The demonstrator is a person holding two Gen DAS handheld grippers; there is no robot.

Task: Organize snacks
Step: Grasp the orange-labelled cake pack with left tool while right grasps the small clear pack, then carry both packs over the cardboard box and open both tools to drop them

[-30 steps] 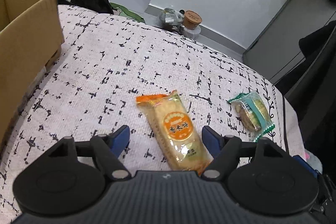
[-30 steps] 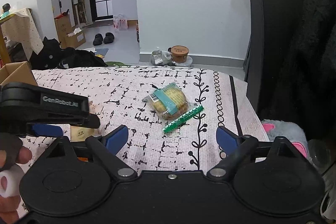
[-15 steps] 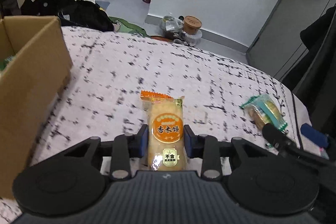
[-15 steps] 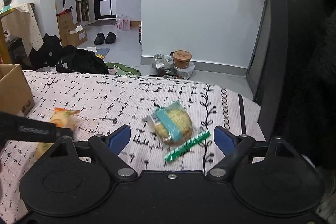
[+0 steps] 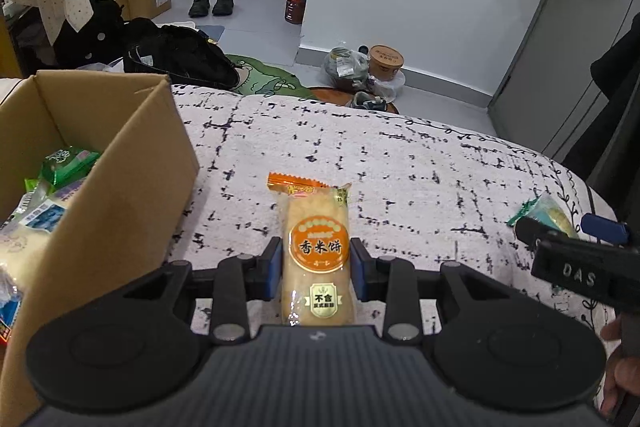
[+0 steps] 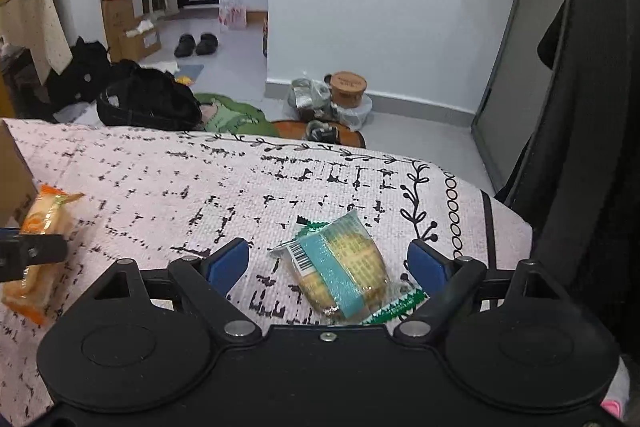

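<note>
Brown cardboard box [image 5: 120, 187] sits open at the left of the bed [image 5: 400, 167], which wears a white cover with black dash print. Inside the box: several wrapped snacks [image 5: 48, 187], a green packet on top, pale and blue-printed ones under it; the frame edge cuts them off, count unclear. Left gripper [image 5: 316, 267] is clamped on the orange rice cracker pack [image 5: 316, 247], blue pads pressed to both long sides, pack pointing forward just right of the box wall; cannot tell whether it is lifted off the cover or touching it. Its lower end is hidden behind the gripper body. Right gripper [image 6: 328, 263] is spread wide, straddling the teal-banded cookie pack [image 6: 340, 267] lying on the bed near the right edge; pads are clear of the wrapper on both sides. The pack's near end is hidden by the gripper body. In the left wrist view that cookie pack is mostly blocked by the right gripper. Floor beyond holds a black bag [image 5: 176, 55], shoes [image 5: 210, 5], a tub [image 5: 386, 61]; small, labels unreadable.
</note>
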